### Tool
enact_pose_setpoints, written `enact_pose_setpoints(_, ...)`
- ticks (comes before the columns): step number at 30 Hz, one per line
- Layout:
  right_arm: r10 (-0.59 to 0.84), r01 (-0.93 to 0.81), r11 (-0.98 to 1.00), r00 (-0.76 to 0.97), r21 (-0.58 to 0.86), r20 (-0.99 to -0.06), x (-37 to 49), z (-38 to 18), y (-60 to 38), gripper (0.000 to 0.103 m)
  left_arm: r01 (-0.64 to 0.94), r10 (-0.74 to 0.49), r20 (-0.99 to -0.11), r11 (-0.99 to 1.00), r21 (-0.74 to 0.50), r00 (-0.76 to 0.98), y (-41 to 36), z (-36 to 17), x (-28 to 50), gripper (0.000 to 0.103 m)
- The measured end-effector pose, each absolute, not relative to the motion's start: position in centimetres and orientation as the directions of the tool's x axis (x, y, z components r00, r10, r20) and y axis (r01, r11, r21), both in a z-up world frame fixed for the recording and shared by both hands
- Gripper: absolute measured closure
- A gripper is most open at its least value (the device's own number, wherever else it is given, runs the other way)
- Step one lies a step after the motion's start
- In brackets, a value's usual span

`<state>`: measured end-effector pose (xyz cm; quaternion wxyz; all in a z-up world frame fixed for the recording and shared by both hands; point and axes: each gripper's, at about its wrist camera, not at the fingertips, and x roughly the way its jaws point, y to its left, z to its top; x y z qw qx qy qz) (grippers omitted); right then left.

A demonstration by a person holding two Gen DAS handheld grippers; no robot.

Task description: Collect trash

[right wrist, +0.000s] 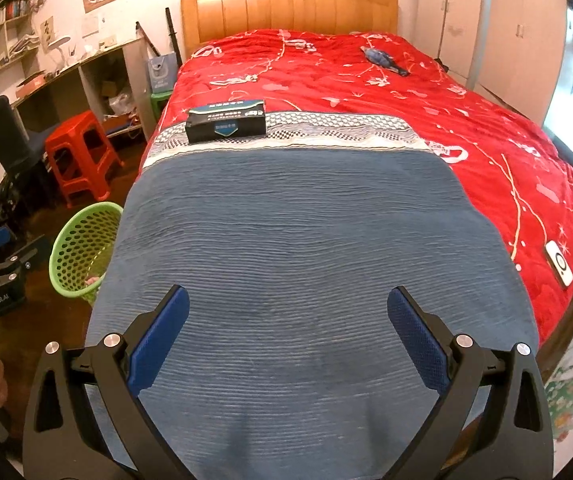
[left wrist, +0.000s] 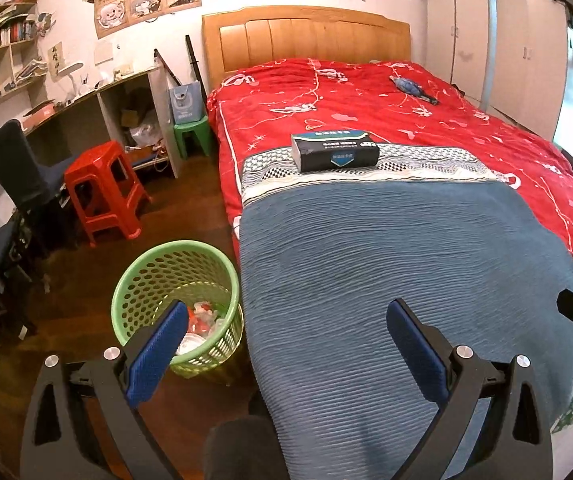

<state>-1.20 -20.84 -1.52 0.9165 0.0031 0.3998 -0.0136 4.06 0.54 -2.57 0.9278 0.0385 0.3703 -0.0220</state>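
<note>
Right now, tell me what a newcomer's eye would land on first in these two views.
The red quilt covering the bed grabs the eye first, with a blue ribbed blanket spread over its near end. A dark tissue box sits at the blanket's far edge, on its patterned border. On the floor left of the bed stands a green mesh wastebasket with trash already in it, and behind it a red plastic stool.

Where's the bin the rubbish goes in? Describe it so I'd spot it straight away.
Start at the big bed with the red cover. On the wooden floor beside its near corner, at the edge of the blue blanket, stands a round bin. It is light green plastic with holes all over its wall and crumpled rubbish inside, unlike the red stool further back.
</note>
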Motion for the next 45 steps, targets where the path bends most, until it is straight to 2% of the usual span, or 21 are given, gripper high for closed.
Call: enact_pose_setpoints(45,-0.019,0.039,0.999,0.681,0.010,-0.732,-1.91,-1.55,-20.92,0.005,0.057,-0.010,-0.665,0.997,0.048,0.747,-0.11,-1.85,3.48,0.007)
